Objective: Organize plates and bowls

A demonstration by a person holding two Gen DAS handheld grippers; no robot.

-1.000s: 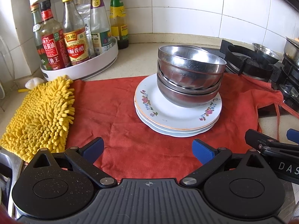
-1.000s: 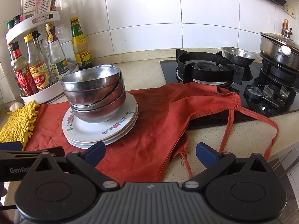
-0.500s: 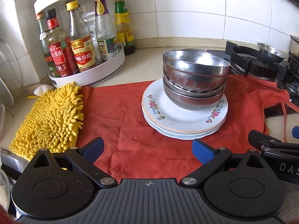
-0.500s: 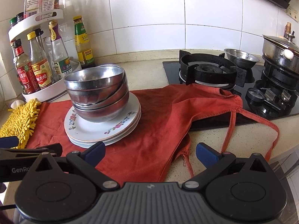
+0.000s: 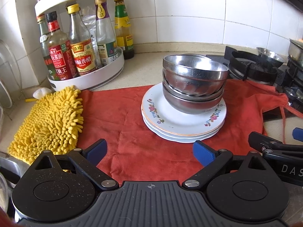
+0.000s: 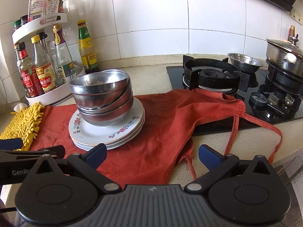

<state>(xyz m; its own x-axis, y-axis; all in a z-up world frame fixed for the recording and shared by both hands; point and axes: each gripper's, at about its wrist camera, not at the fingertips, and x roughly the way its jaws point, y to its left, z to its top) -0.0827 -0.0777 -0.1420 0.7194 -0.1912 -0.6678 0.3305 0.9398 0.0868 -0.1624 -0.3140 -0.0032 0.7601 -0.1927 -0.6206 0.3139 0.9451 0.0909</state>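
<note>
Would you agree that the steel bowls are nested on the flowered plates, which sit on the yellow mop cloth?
Not quite. The steel bowls are nested on the flowered plates, but those sit on the red cloth; the yellow mop cloth lies to their left, as the left wrist view shows.

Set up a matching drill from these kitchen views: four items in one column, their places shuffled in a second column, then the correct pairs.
Items
1. steel bowls
2. floral plates
3. yellow mop mitt
4. lidded pot

Places
A. on the stove's right burner
B. stacked directly on the red apron
C. nested on top of the plates
D. at the apron's left edge, before the bottle rack

Pairs: 1-C, 2-B, 3-D, 4-A
</note>
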